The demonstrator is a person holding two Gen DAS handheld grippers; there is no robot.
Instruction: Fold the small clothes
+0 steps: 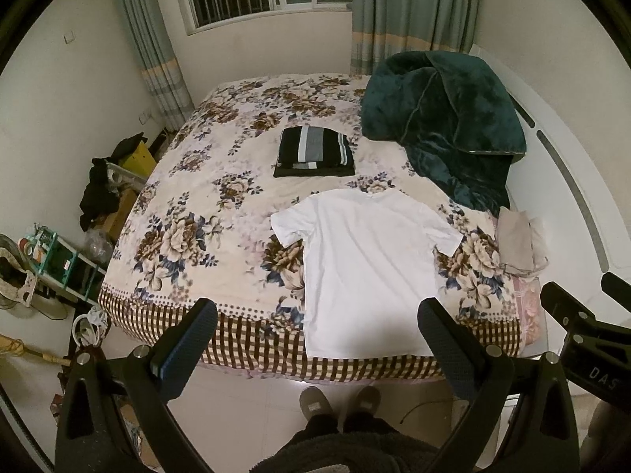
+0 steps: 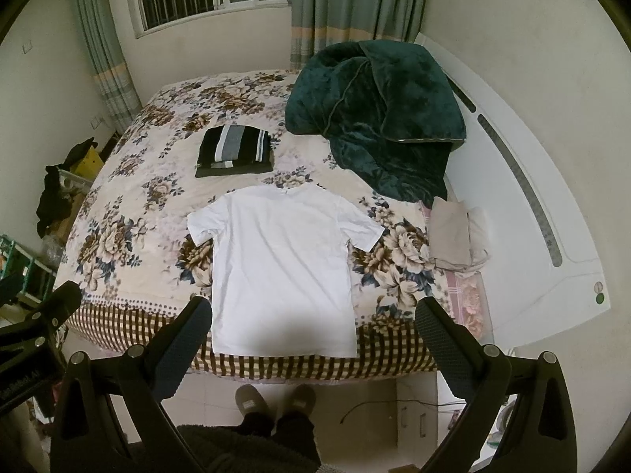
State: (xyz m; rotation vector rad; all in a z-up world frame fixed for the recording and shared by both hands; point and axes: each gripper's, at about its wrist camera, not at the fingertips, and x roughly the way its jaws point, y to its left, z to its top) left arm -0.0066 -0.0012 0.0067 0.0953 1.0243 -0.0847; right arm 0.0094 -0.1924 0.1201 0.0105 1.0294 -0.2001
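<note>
Bedroom setting: a bed with a floral bedspread [image 1: 189, 205] serves as the work surface. Both tongs are held above the floor at the foot of the bed, with nothing between their fingers. The left gripper [image 1: 315, 339] has its jaws spread wide; the right gripper [image 2: 311, 335] likewise.

Directly ahead of both tongs, the white T-shirt [image 1: 366, 260] lies spread flat, apparently back side up, hem nearest at the bed's edge, collar farthest. Beyond the collar sits a folded striped stack [image 1: 314, 150]. Ahead and to the right of the tongs lie a beige folded garment [image 2: 451, 232] and, farther off, a dark green blanket [image 2: 378, 118].

Handling assessment: the shirt is probably light, limp cotton that will drape and wrinkle when lifted. Recommended hold points are one sleeve edge and the hem corner on the same side, pinching a single margin of fabric, not the bedspread beneath.
</note>
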